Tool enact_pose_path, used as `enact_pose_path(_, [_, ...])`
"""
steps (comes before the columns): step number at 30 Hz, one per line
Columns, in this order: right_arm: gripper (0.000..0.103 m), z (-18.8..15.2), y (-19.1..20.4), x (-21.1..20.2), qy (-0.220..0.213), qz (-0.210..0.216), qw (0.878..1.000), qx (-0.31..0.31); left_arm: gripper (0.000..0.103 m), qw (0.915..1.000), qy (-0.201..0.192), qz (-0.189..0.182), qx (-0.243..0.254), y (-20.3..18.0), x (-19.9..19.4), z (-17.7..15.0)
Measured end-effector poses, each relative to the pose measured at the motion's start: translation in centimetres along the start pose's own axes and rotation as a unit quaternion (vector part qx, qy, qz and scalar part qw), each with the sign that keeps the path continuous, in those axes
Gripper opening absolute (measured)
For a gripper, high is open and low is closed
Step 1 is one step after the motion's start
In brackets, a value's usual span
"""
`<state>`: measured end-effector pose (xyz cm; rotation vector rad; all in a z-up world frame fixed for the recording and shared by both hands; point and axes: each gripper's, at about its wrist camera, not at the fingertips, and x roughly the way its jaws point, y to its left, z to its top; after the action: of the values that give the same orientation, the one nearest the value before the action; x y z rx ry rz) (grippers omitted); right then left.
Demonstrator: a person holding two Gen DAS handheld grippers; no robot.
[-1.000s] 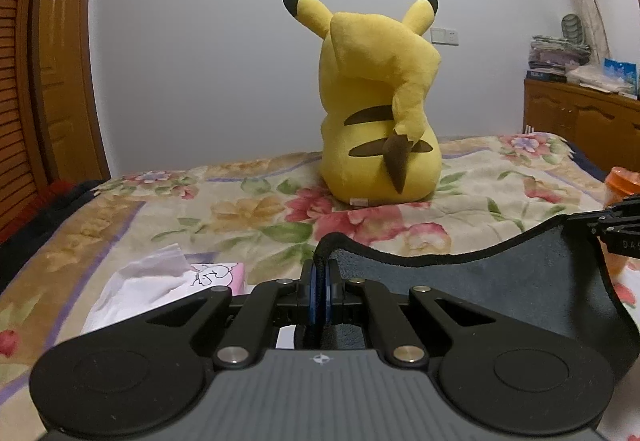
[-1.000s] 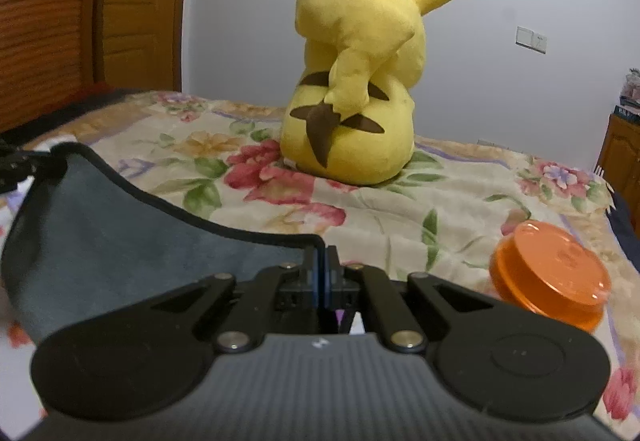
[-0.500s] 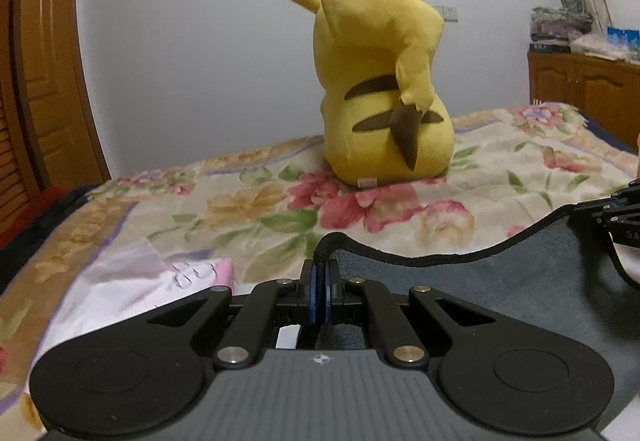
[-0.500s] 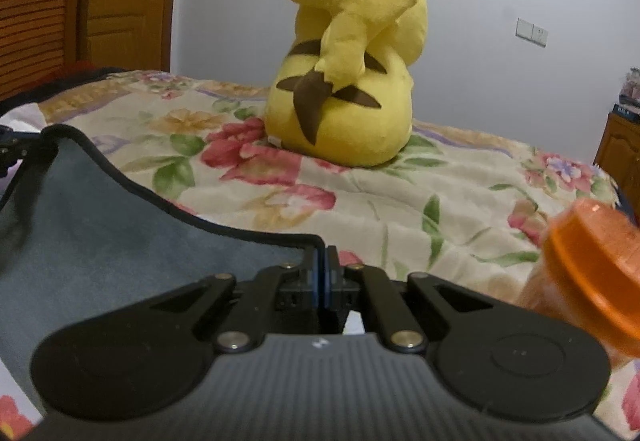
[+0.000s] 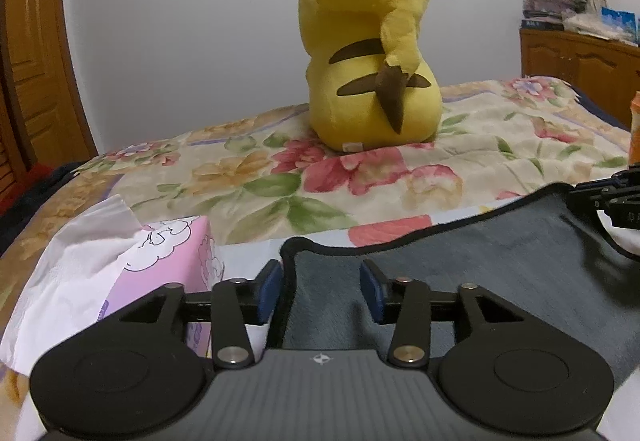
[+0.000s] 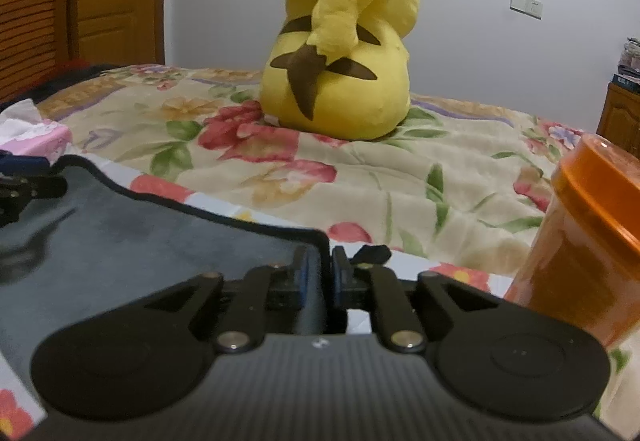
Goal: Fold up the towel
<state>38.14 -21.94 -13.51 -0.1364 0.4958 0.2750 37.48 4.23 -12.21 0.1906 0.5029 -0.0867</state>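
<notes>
The dark grey towel (image 5: 500, 261) with a black hem lies low over the flowered bed. In the left wrist view my left gripper (image 5: 320, 287) is open, its blue pads apart around the towel's left corner, which rests loose between them. In the right wrist view the towel (image 6: 140, 237) spreads to the left, and my right gripper (image 6: 326, 273) has its jaws slightly parted around the towel's right corner. The right gripper also shows at the right edge of the left wrist view (image 5: 612, 197).
A yellow Pikachu plush (image 5: 368, 53) sits on the floral blanket (image 5: 480, 145) ahead. A pink tissue box (image 5: 160, 269) with a white tissue stands at the left. An orange jar (image 6: 580, 253) stands close at the right. Wooden doors are left, a cabinet right.
Both grippers have moved forward and down toward the bed with the towel. My left gripper has opened and let go of its corner. The right jaws have parted a little.
</notes>
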Motion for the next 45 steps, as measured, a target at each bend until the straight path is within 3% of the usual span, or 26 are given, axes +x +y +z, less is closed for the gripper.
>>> enact_pose_path(15, [0.015,-1.3,1.9,-6.8,0.013,0.028,0.999,0.032,0.058,0.9996,0.011,-0.025,0.005,-1.4,-6.5,-0.3])
enact_pose_path(17, [0.022,-1.3,2.0,-7.8,0.013,0.029,0.999,0.036,0.058,0.9995,0.011,-0.027,0.011,-1.7,-7.6,-0.2])
enact_pose_path(18, [0.036,-1.3,2.0,-8.3,0.011,0.028,0.999,0.039,0.058,0.9995,0.010,-0.028,0.014,-1.8,-8.2,-0.2])
enact_pose_path(19, [0.040,-1.2,2.0,-8.8,0.008,0.029,0.999,0.042,0.058,0.9995,0.009,-0.028,0.014,-1.9,-8.7,-0.1])
enact_pose_path(24, [0.040,-1.0,2.2,-11.2,0.000,0.028,0.998,0.052,0.061,0.9995,0.001,-0.028,0.010,-2.1,-11.1,0.2])
enact_pose_path(26, [0.046,-1.1,2.4,-11.8,-0.004,0.024,0.998,0.056,0.062,0.9995,-0.004,-0.031,0.004,-2.1,-11.9,0.3])
enact_pose_path(27, [0.054,-1.1,2.4,-12.1,-0.005,0.024,0.998,0.061,0.062,0.9995,-0.005,-0.032,0.002,-2.2,-12.4,0.3])
enact_pose_path(30, [0.057,-1.3,2.9,-12.8,-0.006,0.025,0.998,0.060,0.064,0.9994,-0.007,-0.033,0.004,-2.5,-13.5,0.3])
enact_pose_path(31, [0.063,-1.3,3.1,-13.0,-0.007,0.022,0.998,0.057,0.065,0.9994,-0.007,-0.032,0.006,-2.6,-13.9,0.4])
enact_pose_path(39, [0.085,-1.6,4.0,-14.9,-0.014,0.016,0.998,0.061,0.082,0.9995,-0.019,-0.023,0.015,-3.0,-16.8,0.5])
enact_pose_path(43, [0.103,-1.6,4.5,-15.7,-0.019,0.010,0.998,0.056,0.087,0.9995,-0.023,-0.020,0.012,-3.2,-17.9,0.7])
enact_pose_path(45, [0.103,-1.6,4.6,-16.2,-0.024,0.009,0.998,0.055,0.092,0.9995,-0.023,-0.020,0.006,-3.3,-18.3,0.8])
